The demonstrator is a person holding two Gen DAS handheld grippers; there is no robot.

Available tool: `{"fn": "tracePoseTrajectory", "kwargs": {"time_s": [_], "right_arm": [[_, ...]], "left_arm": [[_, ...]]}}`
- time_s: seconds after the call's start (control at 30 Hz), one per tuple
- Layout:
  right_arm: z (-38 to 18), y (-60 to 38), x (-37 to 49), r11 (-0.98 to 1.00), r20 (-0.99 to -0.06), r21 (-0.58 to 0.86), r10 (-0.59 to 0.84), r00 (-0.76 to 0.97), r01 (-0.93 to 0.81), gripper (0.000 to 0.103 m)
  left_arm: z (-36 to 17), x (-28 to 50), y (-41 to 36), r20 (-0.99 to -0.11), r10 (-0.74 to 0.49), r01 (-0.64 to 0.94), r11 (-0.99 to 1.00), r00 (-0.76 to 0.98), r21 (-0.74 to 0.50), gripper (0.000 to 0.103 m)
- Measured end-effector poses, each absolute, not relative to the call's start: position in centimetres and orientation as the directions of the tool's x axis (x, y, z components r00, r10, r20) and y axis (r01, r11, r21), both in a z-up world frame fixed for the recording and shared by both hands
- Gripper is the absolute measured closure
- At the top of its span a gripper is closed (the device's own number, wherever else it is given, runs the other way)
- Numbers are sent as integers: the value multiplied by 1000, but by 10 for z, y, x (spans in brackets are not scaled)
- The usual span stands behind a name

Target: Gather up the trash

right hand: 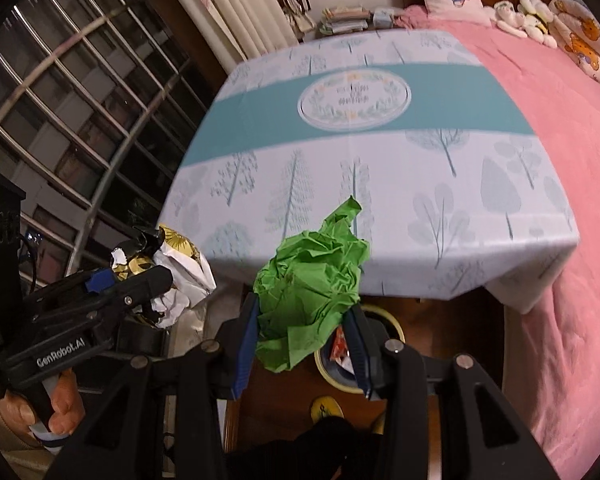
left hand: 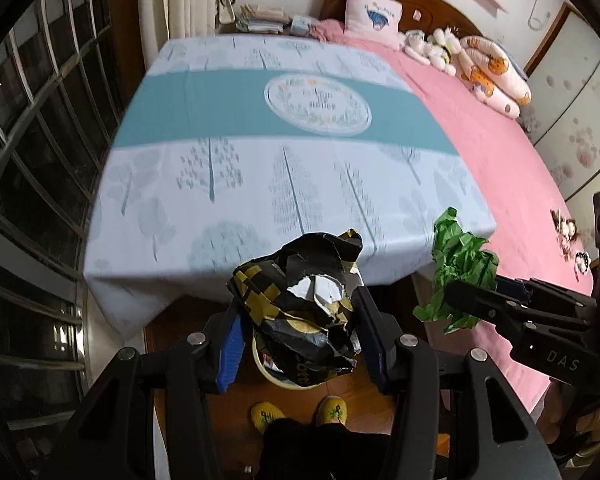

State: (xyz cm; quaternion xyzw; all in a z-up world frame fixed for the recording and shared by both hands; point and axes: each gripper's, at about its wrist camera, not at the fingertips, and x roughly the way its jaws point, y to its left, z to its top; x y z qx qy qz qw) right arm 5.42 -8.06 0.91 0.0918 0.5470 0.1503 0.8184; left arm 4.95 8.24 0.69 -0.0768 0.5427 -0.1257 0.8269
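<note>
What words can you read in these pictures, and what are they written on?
"DAS": on the right gripper, seen from the left wrist.
"GenRobot.AI": on the left gripper, seen from the right wrist.
Oval emblem on the tablecloth: too blurred.
Black and yellow wrapper: letters cut off, unreadable.
Pillow print: too small.

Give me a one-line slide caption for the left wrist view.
Left gripper clamps crumpled black-and-yellow wrapper above a bin; right gripper alongside holds green paper.

A home bedroom: pink-covered bed (left hand: 480, 128), pillow (left hand: 374, 10), stuffed toys (left hand: 432, 46).
</note>
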Motion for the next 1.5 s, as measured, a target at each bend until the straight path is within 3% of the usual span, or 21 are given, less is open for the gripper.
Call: {"fn": "tracePoseTrajectory", "kwargs": {"time_s": [0.27,0.63,0.87,1.0,1.07,1.13,1.5], "right_arm": [[-59,-85,40,938,-903,311,342,260,-153,62],[-240,-96,48,936,-933,330,343,108,-126,62],[-324,-100,57,935,-937,330,341,72,-130,60],[-349,-100,60,936,-941,323,334,59,-142,56],[-356,-98,60,941,-946,304,316,65,-152,47],[-361,-100,61,944,-950,290,304,73,-156,38],[-346,-106,60,953,-951,273,288,115,-130,37]], "left_arm": [[-55,37,56,-915,-275,95,961,294,-258,54],[-207,34,22,-941,-260,26,965,216,-260,53],[-286,41,10,-949,-249,42,968,193,-246,51],[-316,48,5,-956,-243,41,970,165,-240,44],[-327,49,1,-960,-240,40,971,147,-236,23],[-335,49,2,-963,-224,37,975,152,-220,12],[-314,48,14,-963,-182,-5,982,201,-187,9]]}}
